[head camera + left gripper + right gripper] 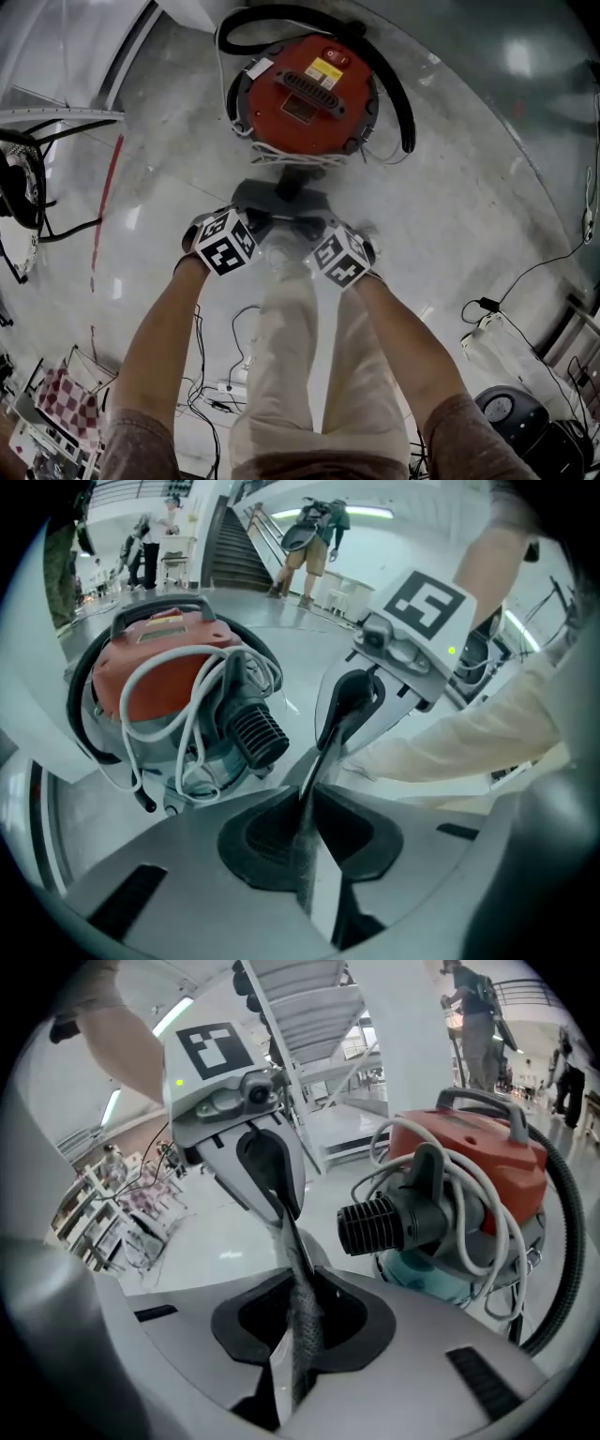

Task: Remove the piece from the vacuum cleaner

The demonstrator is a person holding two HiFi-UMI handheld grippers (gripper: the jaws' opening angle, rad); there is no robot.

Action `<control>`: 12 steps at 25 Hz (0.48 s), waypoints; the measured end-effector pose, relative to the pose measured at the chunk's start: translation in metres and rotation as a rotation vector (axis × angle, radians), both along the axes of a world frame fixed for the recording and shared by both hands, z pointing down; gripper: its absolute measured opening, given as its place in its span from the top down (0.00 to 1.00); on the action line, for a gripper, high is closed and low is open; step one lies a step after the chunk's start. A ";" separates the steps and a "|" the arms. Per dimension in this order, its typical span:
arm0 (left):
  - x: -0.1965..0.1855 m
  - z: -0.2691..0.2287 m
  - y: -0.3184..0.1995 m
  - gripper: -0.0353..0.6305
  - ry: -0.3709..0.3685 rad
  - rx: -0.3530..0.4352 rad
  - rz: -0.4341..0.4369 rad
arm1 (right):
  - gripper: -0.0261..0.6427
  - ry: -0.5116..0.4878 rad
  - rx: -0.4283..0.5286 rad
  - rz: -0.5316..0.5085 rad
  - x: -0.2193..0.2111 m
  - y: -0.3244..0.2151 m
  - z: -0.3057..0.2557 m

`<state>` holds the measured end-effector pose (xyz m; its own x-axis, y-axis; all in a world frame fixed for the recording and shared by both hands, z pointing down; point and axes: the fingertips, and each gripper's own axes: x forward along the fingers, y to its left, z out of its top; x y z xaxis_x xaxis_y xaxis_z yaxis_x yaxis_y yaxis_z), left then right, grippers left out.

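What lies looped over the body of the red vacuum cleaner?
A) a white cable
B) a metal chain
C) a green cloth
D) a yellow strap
A: in the left gripper view a white cable hangs in loops over the red vacuum cleaner. No strap, cloth or chain shows on it.
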<state>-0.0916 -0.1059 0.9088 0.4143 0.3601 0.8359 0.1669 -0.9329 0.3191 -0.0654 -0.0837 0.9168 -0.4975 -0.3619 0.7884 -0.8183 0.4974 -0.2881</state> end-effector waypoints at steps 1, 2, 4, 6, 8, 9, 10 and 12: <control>-0.002 0.001 0.003 0.88 0.000 -0.008 -0.023 | 0.90 0.002 -0.002 0.002 -0.001 0.002 0.001; -0.003 0.002 0.006 0.88 0.000 -0.014 -0.041 | 0.89 0.004 -0.006 0.007 -0.001 0.004 0.001; -0.003 0.000 0.009 0.88 -0.001 -0.014 -0.051 | 0.89 0.008 -0.012 0.001 -0.001 0.008 0.000; 0.000 -0.007 0.008 0.88 0.006 -0.007 -0.061 | 0.89 0.011 -0.004 -0.003 0.002 0.007 -0.008; 0.004 -0.020 0.007 0.87 0.017 -0.007 -0.090 | 0.89 0.012 0.008 -0.004 0.007 0.006 -0.020; 0.006 -0.027 0.007 0.87 0.022 -0.008 -0.105 | 0.89 0.010 0.011 -0.005 0.009 0.005 -0.028; 0.008 -0.035 0.008 0.87 0.027 -0.006 -0.116 | 0.89 0.008 0.012 -0.008 0.011 0.006 -0.036; 0.012 -0.056 0.009 0.87 0.043 0.002 -0.135 | 0.89 0.004 0.014 -0.020 0.015 0.006 -0.055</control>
<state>-0.0799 -0.0965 0.8533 0.4944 0.2967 0.8170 0.0533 -0.9485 0.3122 -0.0506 -0.0774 0.8616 -0.5013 -0.3629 0.7855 -0.8095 0.5173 -0.2776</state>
